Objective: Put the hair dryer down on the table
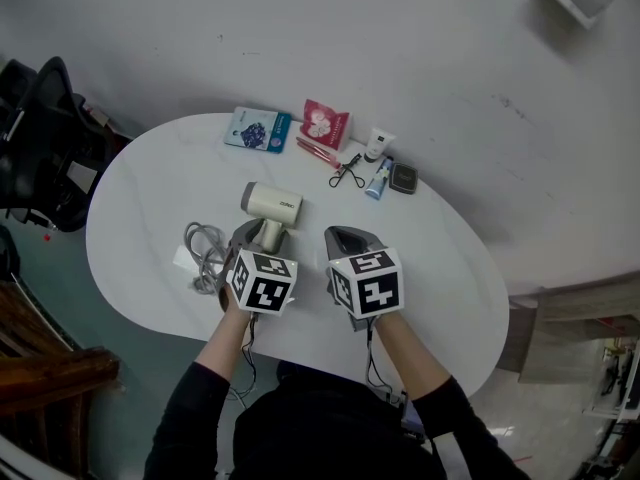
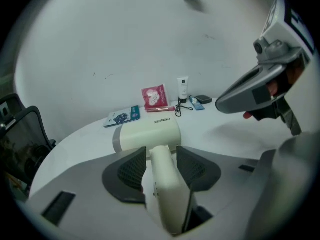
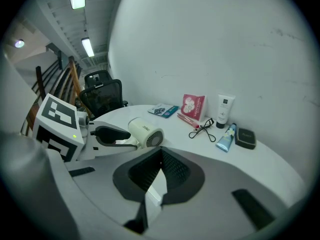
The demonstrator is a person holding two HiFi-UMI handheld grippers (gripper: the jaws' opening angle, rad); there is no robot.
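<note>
A cream hair dryer (image 1: 272,205) lies on the white oval table (image 1: 440,268), its barrel pointing right and its handle toward me. Its grey cable (image 1: 205,253) is coiled at the left. My left gripper (image 1: 262,230) straddles the handle. In the left gripper view the handle (image 2: 162,184) runs between the dark pads (image 2: 131,171) of the left gripper (image 2: 161,156), with thin gaps on both sides, so the jaws stand open. My right gripper (image 1: 350,236) hovers just right of the dryer, shut and empty. In the right gripper view its pads (image 3: 175,171) meet at the tip.
Along the table's far edge lie a blue packet (image 1: 257,129), a red pouch (image 1: 326,123), an eyelash curler (image 1: 347,174), a white tube (image 1: 378,145), a blue tube (image 1: 377,180) and a dark compact (image 1: 403,178). A black office chair (image 1: 40,138) stands at the left.
</note>
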